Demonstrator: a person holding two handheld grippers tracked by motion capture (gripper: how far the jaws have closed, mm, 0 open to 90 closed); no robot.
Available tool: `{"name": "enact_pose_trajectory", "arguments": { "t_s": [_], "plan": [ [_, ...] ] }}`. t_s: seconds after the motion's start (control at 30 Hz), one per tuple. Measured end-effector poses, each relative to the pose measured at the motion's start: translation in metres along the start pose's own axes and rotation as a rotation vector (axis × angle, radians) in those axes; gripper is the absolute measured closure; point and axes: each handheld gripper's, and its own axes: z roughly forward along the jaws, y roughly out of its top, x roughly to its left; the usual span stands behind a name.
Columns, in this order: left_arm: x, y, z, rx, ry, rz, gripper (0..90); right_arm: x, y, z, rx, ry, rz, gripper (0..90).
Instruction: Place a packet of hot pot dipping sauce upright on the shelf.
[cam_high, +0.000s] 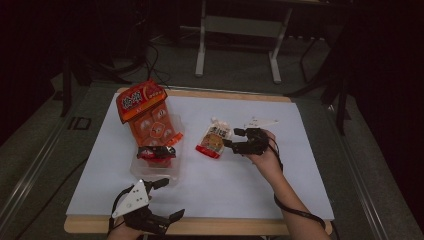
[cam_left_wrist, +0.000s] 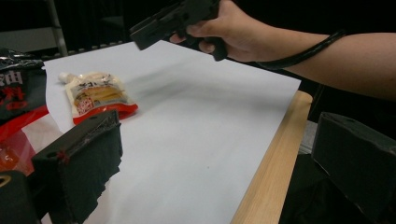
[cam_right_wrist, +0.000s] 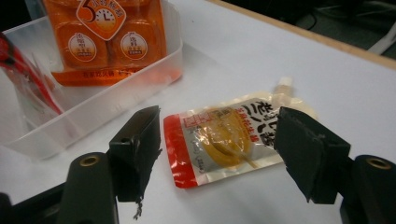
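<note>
A spouted food pouch (cam_high: 214, 139) with a red bottom edge lies flat on the white table cover (cam_high: 250, 185). My right gripper (cam_high: 231, 138) hovers just to its right, open. In the right gripper view the pouch (cam_right_wrist: 229, 137) lies between and beyond my two black jaws, untouched. The pouch (cam_left_wrist: 97, 95) also shows in the left gripper view, with the other hand above it. My left gripper (cam_high: 169, 199) sits at the table's near edge, open and empty, below a clear plastic bin (cam_high: 156, 170).
The clear bin (cam_right_wrist: 93, 105) holds a large orange snack pack (cam_high: 149, 117) leaning upright and a small dark red packet (cam_high: 156, 152). A wooden table edge (cam_left_wrist: 268, 186) runs past the left gripper. Desk legs and cables stand on the floor beyond the table.
</note>
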Motion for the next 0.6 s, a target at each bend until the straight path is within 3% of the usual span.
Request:
{"name": "enact_pose_trajectory", "arguments": {
  "t_s": [0.2,0.3,0.6],
  "plan": [
    [0.0,-0.001,-0.001,0.001,0.004,0.001,2.3,-0.008,-0.002,0.018,0.02,-0.044,0.004,34.4],
    [-0.001,0.0,-0.001,-0.006,0.005,0.001,2.3,-0.015,-0.001,0.024,0.02,-0.064,0.006,39.9],
    [-0.001,-0.003,-0.005,-0.006,0.016,-0.004,2.3,-0.043,0.004,0.045,0.066,-0.129,0.044,42.6]
  ]
}}
